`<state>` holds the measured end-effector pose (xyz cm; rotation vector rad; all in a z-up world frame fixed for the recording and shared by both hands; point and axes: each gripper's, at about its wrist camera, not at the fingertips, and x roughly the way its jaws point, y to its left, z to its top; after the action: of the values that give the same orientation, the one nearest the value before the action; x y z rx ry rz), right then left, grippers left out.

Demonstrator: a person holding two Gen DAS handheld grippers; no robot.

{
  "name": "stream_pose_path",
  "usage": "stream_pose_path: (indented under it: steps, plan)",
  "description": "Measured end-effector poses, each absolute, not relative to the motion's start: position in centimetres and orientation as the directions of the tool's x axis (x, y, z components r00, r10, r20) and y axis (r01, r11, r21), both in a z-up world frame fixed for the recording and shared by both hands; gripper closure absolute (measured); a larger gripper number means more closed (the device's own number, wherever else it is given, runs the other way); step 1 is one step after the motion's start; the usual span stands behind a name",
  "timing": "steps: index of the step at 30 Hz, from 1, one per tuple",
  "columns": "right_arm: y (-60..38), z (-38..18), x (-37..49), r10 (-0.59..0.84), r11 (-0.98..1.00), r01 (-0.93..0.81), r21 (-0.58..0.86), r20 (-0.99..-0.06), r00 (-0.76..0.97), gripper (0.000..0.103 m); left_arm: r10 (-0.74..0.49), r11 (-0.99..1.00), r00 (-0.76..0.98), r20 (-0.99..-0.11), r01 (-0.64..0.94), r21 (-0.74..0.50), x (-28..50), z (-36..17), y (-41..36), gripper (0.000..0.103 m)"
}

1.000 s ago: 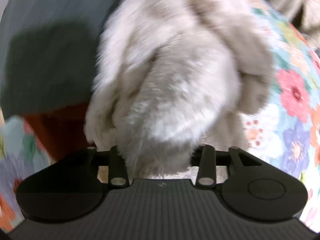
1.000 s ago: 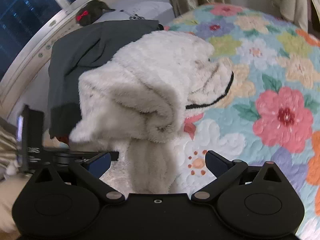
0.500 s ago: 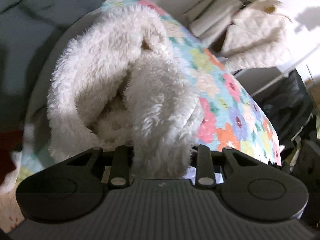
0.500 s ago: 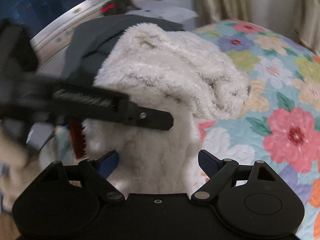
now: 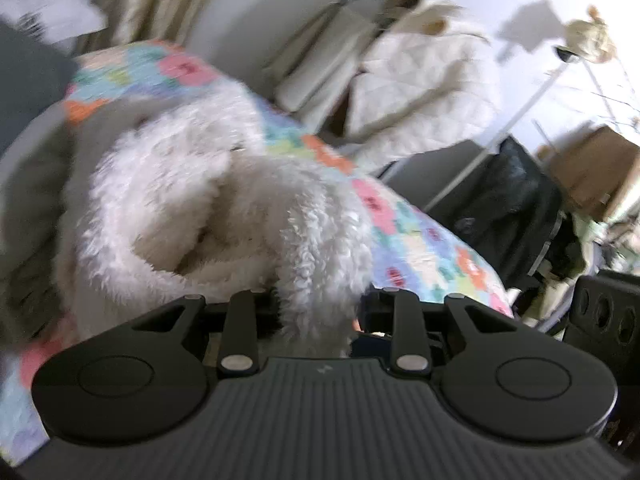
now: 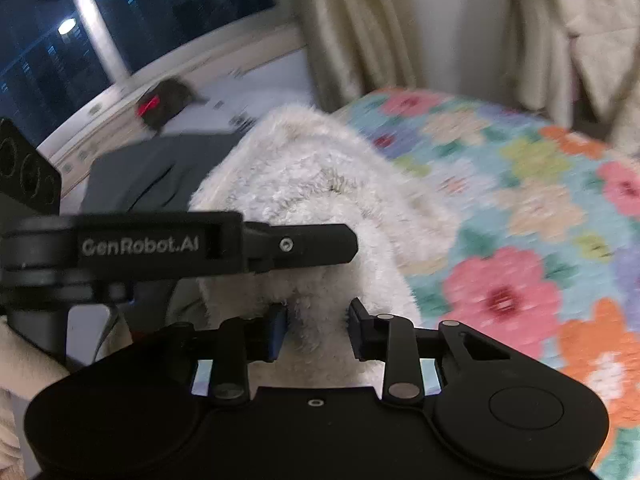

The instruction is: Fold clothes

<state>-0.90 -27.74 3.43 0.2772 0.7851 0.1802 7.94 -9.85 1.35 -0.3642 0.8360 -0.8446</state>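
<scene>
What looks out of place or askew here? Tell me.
The white fleece garment is not folded flat: it is bunched in a lumpy heap on the floral quilt, pinched by both the right gripper and left gripper. A dark grey garment lies rumpled behind it. Nothing looks spilled or damaged.

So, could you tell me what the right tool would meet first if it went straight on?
The white fleece garment it already clamps; past that bunched fleece, probably the floral quilt, though depth is unclear.
</scene>
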Motion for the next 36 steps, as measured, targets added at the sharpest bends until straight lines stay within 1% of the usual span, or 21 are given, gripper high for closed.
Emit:
stream_pose_path:
  steps: [4,6,8,11,12,14,15,16,17,19,21,24,26,27,28,29,30,32,34,35,36]
  plan:
    - [-30.5,5.9,-2.4,0.134,0.965,0.055,0.257,-0.659,0.74,0.071,-0.837,0.546,0.344,-0.426,0.586,-0.599,7.7,2.2,-14.1,0.075]
    - [-31.5,7.1,-3.4,0.072,0.971,0.1,0.219,-0.66,0.748,0.071,-0.856,0.511,0.327,-0.399,0.646,-0.567,6.7,2.8,-16.0,0.075]
    - [-32.2,8.1,-4.7,0.008,0.981,0.125,0.151,-0.669,0.743,0.071,-0.879,0.467,0.295,-0.374,0.692,-0.551,5.7,3.3,-17.8,0.075]
    - [-33.7,8.5,-6.5,-0.111,0.987,0.16,0.006,-0.696,0.71,0.073,-0.921,0.375,0.208,-0.329,0.705,-0.602,4.3,3.1,-20.0,0.075]
    - [-34.6,8.1,-6.8,-0.169,0.978,0.205,-0.04,-0.724,0.669,0.077,-0.93,0.345,0.17,-0.326,0.709,-0.614,4.0,2.6,-20.8,0.075]
    - [-36.5,6.9,-7.2,-0.284,0.948,0.288,-0.136,-0.771,0.57,0.097,-0.937,0.289,0.073,-0.342,0.712,-0.64,3.2,1.7,-22.6,0.075]
    - [-37.5,6.2,-7.6,-0.322,0.933,0.318,-0.171,-0.791,0.52,0.103,-0.933,0.274,0.028,-0.358,0.7,-0.659,2.8,1.2,-23.3,0.075]
    - [-38.5,5.7,-7.9,-0.344,0.922,0.338,-0.19,-0.803,0.487,0.103,-0.927,0.283,0.026,-0.374,0.703,-0.652,2.6,1.1,-23.2,0.075]
    - [-39.5,5.2,-8.2,-0.355,0.914,0.353,-0.201,-0.816,0.456,0.103,-0.921,0.292,0.024,-0.39,0.707,-0.645,2.4,1.0,-23.1,0.07]
    - [-41.3,4.6,-8.9,-0.351,0.906,0.377,-0.192,-0.839,0.416,0.103,-0.907,0.308,0.02,-0.421,0.713,-0.629,2.0,0.8,-22.9,0.068]
    - [-42.5,4.1,-9.6,-0.305,0.908,0.395,-0.138,-0.864,0.4,0.103,-0.893,0.337,0.041,-0.447,0.719,-0.607,2.4,0.7,-22.1,0.06]
    - [-44.0,2.9,-11.0,-0.22,0.891,0.454,0.009,-0.865,0.451,0.097,-0.855,0.423,0.128,-0.502,0.731,-0.535,3.8,1.1,-20.7,0.053]
    - [-45.1,1.6,-12.0,-0.159,0.842,0.522,0.138,-0.861,0.484,0.092,-0.83,0.471,0.158,-0.535,0.711,-0.521,4.9,0.5,-20.2,0.051]
    - [-45.5,0.6,-12.3,-0.121,0.802,0.562,0.202,-0.867,0.483,0.084,-0.825,0.487,0.157,-0.543,0.685,-0.542,5.5,-0.1,-20.0,0.05]
    - [-45.6,-0.2,-12.6,-0.084,0.776,0.582,0.244,-0.874,0.478,0.072,-0.823,0.494,0.146,-0.548,0.662,-0.564,6.1,-0.6,-20.0,0.05]
    - [-45.4,-0.7,-12.7,-0.057,0.771,0.581,0.261,-0.881,0.47,0.068,-0.824,0.489,0.129,-0.551,0.653,-0.578,6.4,-0.9,-20.1,0.048]
    - [-45.0,-0.7,-12.6,-0.056,0.789,0.564,0.243,-0.886,0.461,0.066,-0.821,0.489,0.121,-0.559,0.654,-0.577,6.6,-1.4,-20.3,0.046]
    - [-44.4,-0.1,-11.9,-0.102,0.831,0.528,0.175,-0.885,0.453,0.063,-0.795,0.516,0.136,-0.591,0.664,-0.541,6.3,-1.9,-21.2,0.043]
    - [-44.3,0.7,-11.1,-0.144,0.85,0.509,0.134,-0.871,0.469,0.047,-0.779,0.531,0.145,-0.611,0.671,-0.518,5.9,-2.3,-22.2,0.035]
    - [-44.6,1.0,-10.7,-0.136,0.856,0.495,0.148,-0.859,0.494,0.042,-0.774,0.529,0.139,-0.618,0.679,-0.51,5.5,-2.6,-22.8,0.028]
    - [-44.9,1.2,-10.4,-0.124,0.862,0.48,0.166,-0.848,0.515,0.033,-0.766,0.528,0.133,-0.629,0.688,-0.498,5.2,-3.0,-23.4,0.021]
